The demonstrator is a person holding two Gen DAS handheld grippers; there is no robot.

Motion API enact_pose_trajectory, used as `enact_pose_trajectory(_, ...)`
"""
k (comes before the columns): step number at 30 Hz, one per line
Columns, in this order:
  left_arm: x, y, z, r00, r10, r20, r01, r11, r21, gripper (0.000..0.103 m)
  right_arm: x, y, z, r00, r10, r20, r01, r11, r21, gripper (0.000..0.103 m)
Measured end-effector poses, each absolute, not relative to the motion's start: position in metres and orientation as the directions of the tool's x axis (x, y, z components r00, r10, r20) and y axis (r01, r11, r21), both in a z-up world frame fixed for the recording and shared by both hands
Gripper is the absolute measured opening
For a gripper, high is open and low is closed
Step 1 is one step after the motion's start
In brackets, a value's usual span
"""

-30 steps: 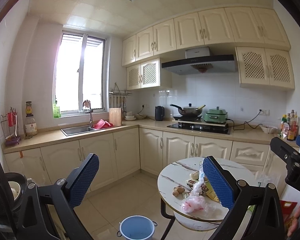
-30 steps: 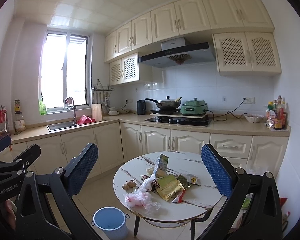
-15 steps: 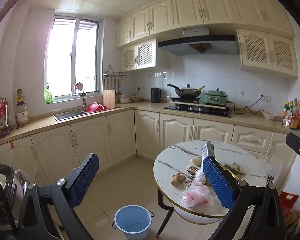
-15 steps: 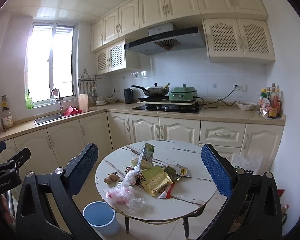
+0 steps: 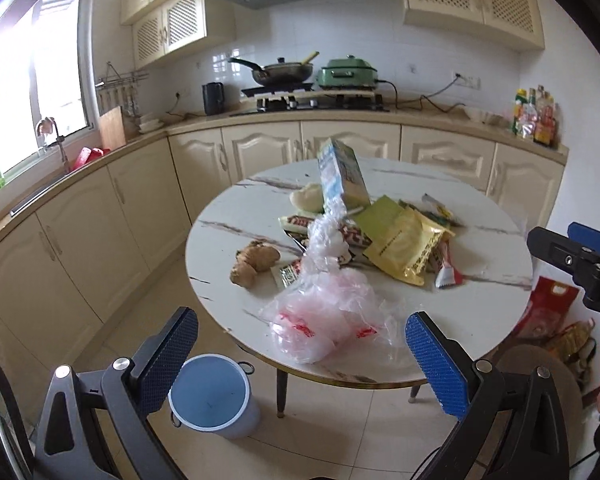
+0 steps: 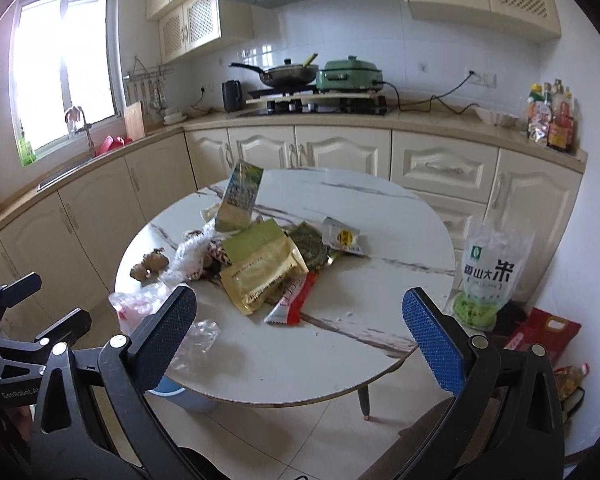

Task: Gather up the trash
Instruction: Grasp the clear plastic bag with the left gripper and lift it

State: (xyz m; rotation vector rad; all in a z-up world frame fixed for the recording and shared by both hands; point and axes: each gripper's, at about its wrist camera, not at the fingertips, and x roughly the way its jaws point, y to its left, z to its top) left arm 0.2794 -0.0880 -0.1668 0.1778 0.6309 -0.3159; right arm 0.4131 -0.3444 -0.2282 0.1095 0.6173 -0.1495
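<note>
Trash (image 5: 404,240) litters one round table (image 5: 480,300); one blue bin (image 5: 212,396) stands below.

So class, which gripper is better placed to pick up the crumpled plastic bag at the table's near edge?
Left. The plastic bag lies straight ahead between the open left gripper, above the bin. The right gripper faces the wrappers instead.

Crumpled clear plastic bag with red print (image 5: 324,320) lies at the tabletop's near edge; behind it a yellow foil pouch (image 5: 404,246), a red-and-white wrapper (image 5: 446,270) (flat), and an upright carton (image 5: 342,176).
</note>
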Motion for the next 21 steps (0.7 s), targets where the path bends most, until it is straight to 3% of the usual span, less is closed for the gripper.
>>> enact_pose_trajectory(11,0.401,-0.104,-0.213,0.688,-0.261,-0.678,0.401,0.914,0.055,0.101,0.457,-0.368,-0.272,0.745,-0.075,-0.663,0.177,0.98,0.089,0.103)
enact_pose_trajectory(14,0.423,-0.105,-0.215,0.658,-0.309,-0.686,0.425,0.905,0.0,0.086,0.468,-0.374,-0.28,0.731,-0.079,-0.678,0.19,0.977,0.092,0.103)
enact_pose_trajectory(16,0.434,-0.101,-0.217,0.63,-0.356,-0.69,0.451,0.891,-0.048,0.064,0.472,-0.378,-0.285,0.726,-0.08,-0.683,0.198,0.975,0.096,0.103)
enact_pose_trajectory(18,0.444,-0.094,-0.215,0.618,-0.388,-0.683,0.463,0.883,-0.083,0.061,0.476,-0.382,-0.288,0.718,-0.081,-0.692,0.208,0.973,0.102,0.103)
enact_pose_trajectory(21,0.453,-0.071,-0.209,0.623,-0.429,-0.654,0.471,0.873,-0.123,0.048,0.481,-0.384,-0.293,0.708,-0.081,-0.701,0.217,0.97,0.107,0.103)
